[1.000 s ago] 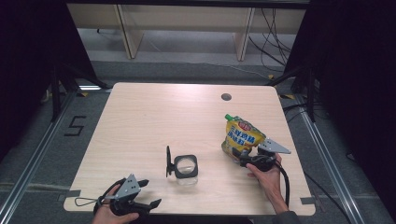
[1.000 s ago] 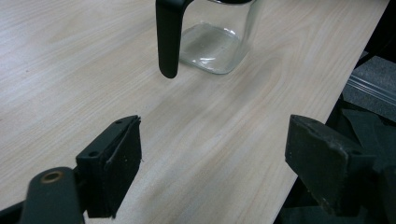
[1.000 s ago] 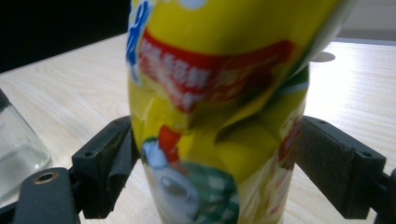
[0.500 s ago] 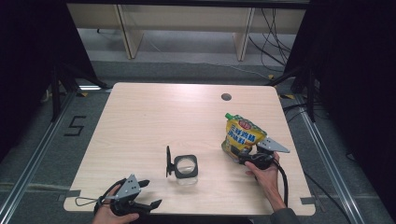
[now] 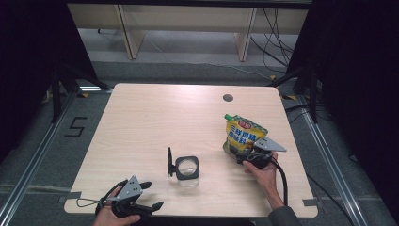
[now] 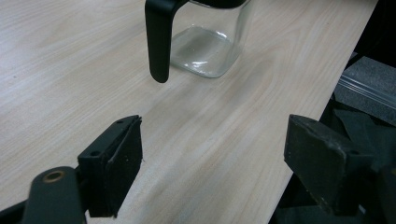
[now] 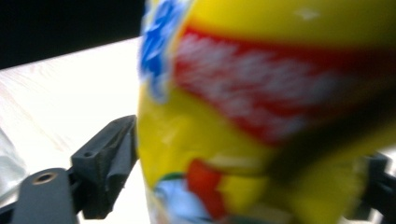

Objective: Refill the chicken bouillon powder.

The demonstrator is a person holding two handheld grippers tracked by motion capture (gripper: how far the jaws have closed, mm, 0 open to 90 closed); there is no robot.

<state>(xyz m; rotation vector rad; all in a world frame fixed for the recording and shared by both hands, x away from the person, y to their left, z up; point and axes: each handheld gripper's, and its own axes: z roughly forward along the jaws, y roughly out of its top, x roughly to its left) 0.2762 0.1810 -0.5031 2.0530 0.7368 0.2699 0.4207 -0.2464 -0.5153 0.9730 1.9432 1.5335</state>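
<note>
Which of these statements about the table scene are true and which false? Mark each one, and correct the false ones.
1. The yellow pouch stands between the jaws of the right gripper. True.
2. The left gripper is shut on the jar's handle. False: its jaws stand wide apart, short of the black handle.
3. The glass jar stands near the middle of the table. True.
4. The pouch lies flat on the table. False: it is upright, spout at the top.
5. The jar is full of liquid. False: it looks empty.
</note>
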